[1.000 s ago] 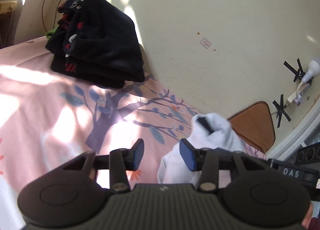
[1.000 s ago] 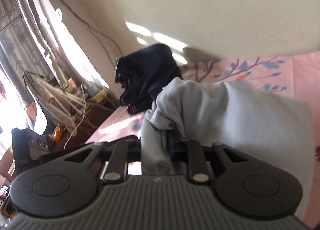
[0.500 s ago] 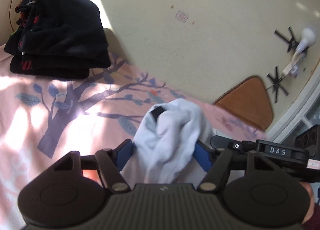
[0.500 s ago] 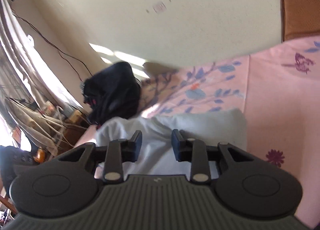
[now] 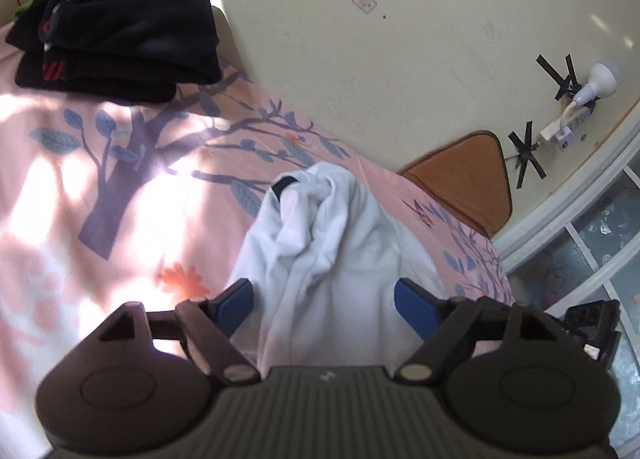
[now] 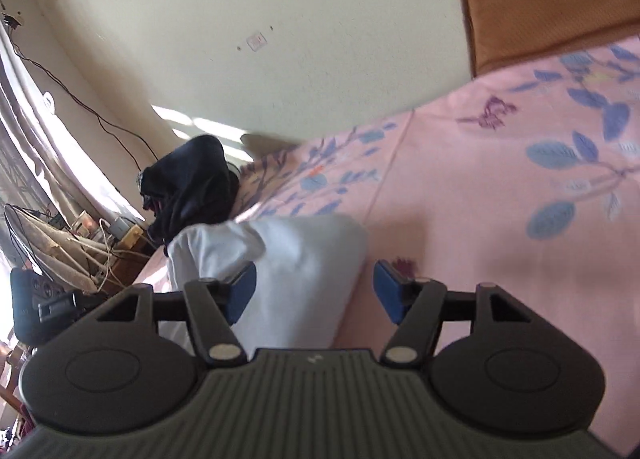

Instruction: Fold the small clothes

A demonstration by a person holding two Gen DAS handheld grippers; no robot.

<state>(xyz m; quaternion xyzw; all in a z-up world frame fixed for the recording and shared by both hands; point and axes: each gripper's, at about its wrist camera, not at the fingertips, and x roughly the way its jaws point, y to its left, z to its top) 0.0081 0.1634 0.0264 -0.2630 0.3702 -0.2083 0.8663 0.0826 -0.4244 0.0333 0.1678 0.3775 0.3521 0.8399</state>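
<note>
A small white garment lies bunched on the pink floral bedsheet. In the left wrist view my left gripper reaches over its near part; the jaws are opening and stand wide, the cloth runs between the blue pads without being pressed. In the right wrist view the same white garment lies on the bedsheet. My right gripper is over the garment's right edge. Its jaws are opening too, the left pad is near the cloth and the right pad is over bare sheet.
A stack of folded dark clothes sits at the far left of the bed against the cream wall; it shows too as dark clothes. An orange-brown cushion leans at the bed's far right corner. A cluttered side table stands beyond the bed.
The right gripper let go of the white garment, slid right and opened wide. The left gripper moved over the garment and its jaws spread. The garment now lies lower on the sheet.
</note>
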